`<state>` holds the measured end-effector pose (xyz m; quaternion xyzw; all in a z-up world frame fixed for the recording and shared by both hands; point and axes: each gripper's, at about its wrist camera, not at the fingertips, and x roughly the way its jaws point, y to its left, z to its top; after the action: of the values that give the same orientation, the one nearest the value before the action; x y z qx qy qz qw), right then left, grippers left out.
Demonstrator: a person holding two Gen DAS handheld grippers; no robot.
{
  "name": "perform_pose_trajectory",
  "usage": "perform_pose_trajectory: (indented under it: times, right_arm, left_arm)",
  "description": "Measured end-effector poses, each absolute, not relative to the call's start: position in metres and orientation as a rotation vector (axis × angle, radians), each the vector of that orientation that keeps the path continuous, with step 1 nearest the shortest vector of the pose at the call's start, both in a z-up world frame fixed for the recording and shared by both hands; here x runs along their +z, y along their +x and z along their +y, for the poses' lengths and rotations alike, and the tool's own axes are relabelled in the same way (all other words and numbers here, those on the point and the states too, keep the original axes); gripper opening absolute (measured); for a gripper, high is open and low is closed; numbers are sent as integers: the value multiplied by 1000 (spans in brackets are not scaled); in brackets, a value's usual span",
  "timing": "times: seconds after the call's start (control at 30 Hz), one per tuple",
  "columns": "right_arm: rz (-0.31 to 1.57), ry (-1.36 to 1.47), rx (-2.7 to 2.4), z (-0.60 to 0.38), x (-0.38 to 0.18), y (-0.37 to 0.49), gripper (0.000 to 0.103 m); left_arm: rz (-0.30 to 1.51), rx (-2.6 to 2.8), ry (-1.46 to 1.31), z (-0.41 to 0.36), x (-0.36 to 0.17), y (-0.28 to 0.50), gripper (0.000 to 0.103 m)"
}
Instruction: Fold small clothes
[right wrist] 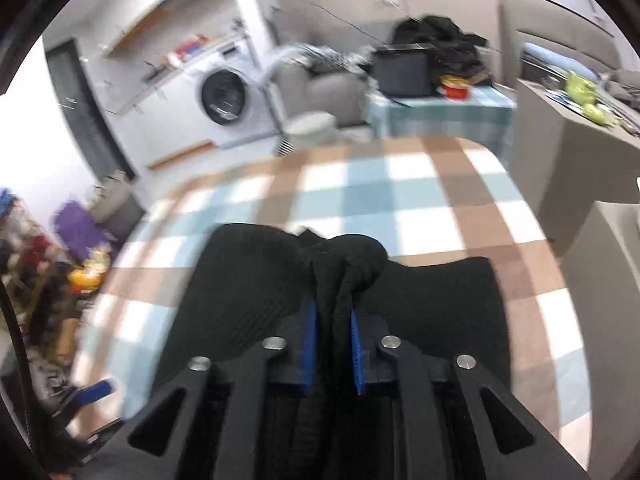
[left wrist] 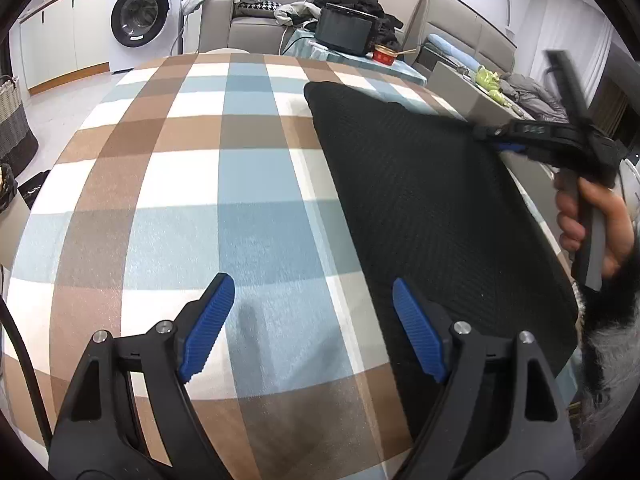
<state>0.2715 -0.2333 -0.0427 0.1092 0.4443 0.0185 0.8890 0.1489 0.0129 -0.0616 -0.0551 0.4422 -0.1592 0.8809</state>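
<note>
A black knit garment point(left wrist: 432, 200) lies on the right side of the checked tablecloth point(left wrist: 192, 184). My left gripper point(left wrist: 312, 320) is open and empty, low over the cloth at the garment's left edge; its right finger is over the black fabric. My right gripper point(left wrist: 494, 138) pinches the garment's far right edge, held in a hand. In the right wrist view the right gripper point(right wrist: 334, 348) is shut on a bunched fold of the black garment point(right wrist: 248, 280), lifted above the rest of it. The view is motion-blurred.
A washing machine point(left wrist: 140, 16) stands beyond the table at the left. A side table with a black box point(left wrist: 346, 30) and a red bowl point(left wrist: 383, 55) sits behind. Grey sofas and a basket point(left wrist: 12, 120) surround the table.
</note>
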Motion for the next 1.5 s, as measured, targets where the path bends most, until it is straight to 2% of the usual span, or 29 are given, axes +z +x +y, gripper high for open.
perform_pose_trajectory:
  times: [0.03,0.13,0.23,0.4,0.53,0.57,0.6,0.7,0.77,1.23,1.4,1.43,1.47,1.5]
  right_arm:
    - [960,246,17,-238,-51,274,36]
    - [994,311,66,-249,-63,257,43]
    - [1015,324,85,-257,-68,223,47]
    - [1025,358,55,-270,-70,163,49]
    - [1008,367,51,-270,-66,135,56]
    - [1010,370,55,-269,-66,129,56]
    - [1012,372,55,-267,-66,125,56]
    - [1012,371,54,-265,-66,115,56]
    - [1011,375,52,-264,-66,111,56]
    - [1060,361,233,-207,-70,113,58]
    - [1058,303,314,-172,-69,121,58]
    - [1054,304,320,-168,-69,126,58]
    - [1042,309,333,-164,-68,130,58]
    - [1032,320,352,-161,-68,136,58]
  left_arm:
    - [925,-328,-113,12,-63,148,80]
    - [939,-335,-126,11,-67,145,80]
    - [952,-354,-133,4,-71,147,80]
    - [962,-382,-157,-11,-72,160,80]
    - [964,-400,-170,-27,-73,178,79]
    - [961,-405,-178,-31,-73,183,73]
    - [955,-409,-185,-35,-74,188,56]
    - [956,-423,-199,-45,-75,198,17]
    - [930,-407,-209,-43,-72,198,8]
    - [880,-249,-233,59,-59,169,7]
    - [872,-203,-261,80,-58,170,10]
    - [868,-205,-250,80,-56,169,13]
    - [862,-210,-238,79,-54,169,22]
    - [855,-212,-234,78,-52,168,38]
